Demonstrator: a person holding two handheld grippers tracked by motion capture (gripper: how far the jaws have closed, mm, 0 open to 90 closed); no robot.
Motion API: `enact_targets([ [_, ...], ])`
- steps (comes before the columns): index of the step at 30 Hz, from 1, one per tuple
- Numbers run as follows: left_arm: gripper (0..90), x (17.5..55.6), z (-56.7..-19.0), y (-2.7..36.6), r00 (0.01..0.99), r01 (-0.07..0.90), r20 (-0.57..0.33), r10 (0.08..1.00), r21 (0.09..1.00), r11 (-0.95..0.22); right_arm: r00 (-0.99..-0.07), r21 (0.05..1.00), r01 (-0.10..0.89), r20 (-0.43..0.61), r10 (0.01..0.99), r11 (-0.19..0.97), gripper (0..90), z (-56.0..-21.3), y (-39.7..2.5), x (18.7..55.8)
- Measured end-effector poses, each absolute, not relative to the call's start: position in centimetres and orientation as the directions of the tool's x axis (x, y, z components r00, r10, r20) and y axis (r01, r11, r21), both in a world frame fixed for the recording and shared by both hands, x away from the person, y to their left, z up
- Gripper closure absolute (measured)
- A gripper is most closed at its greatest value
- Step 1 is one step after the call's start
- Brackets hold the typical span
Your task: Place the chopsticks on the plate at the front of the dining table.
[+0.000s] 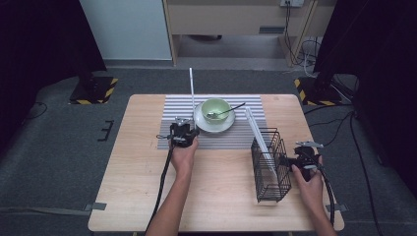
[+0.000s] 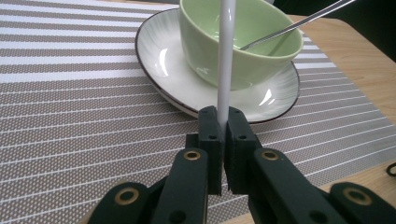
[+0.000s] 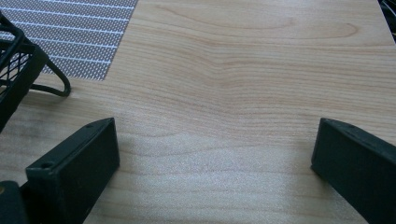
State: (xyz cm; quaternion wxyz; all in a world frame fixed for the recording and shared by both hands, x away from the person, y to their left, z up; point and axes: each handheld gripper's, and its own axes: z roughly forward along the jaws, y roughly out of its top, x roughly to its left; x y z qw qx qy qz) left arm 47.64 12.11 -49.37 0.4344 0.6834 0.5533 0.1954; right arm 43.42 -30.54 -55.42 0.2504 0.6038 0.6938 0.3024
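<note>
The left gripper point(image 2: 223, 126) is clamping a thin white stick point(image 2: 225, 56) between its jaws, holding it upright just in front of the plate point(image 2: 163, 56). My judgement is that the stick is being carried, perhaps toward the black wire basket point(image 1: 270, 164), where another white stick point(image 1: 258, 132) is already leaning. To do this well, the jaws should be gripping firmly near the bottom end while the hand is keeping the stick vertical, clear of the bowl's rim and the spoon point(image 2: 299, 25). The right gripper point(image 3: 212, 158) is hanging over bare wood table point(image 3: 243, 70) with its jaws wide apart, just beside the basket point(image 3: 14, 65).

The stick is looking slim, smooth, round and glossy white, rising straight past the pale green bowl point(image 2: 252, 32). In the high view it point(image 1: 192, 93) is standing above the left gripper point(image 1: 183, 133) over the striped mat point(image 1: 221, 140), touching nothing else.
</note>
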Motion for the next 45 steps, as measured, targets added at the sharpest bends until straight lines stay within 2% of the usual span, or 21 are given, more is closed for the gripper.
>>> enact_targets([
  [14, 86.5, 48.3, -50.8, 12.2, 0.286, 0.642, -0.239, 0.928, 0.766, -0.001, -0.144, 0.721, 0.687, 0.016, 0.989, 0.088, 0.7, -55.4, -30.5, 43.5],
  [45, 86.4, 48.6, -51.1, 12.1, 0.283, 0.652, -0.258, 0.924, 0.758, 0.011, -0.144, 0.721, 0.687, 0.016, 0.989, 0.088, 0.8, -55.4, -30.5, 43.5],
])
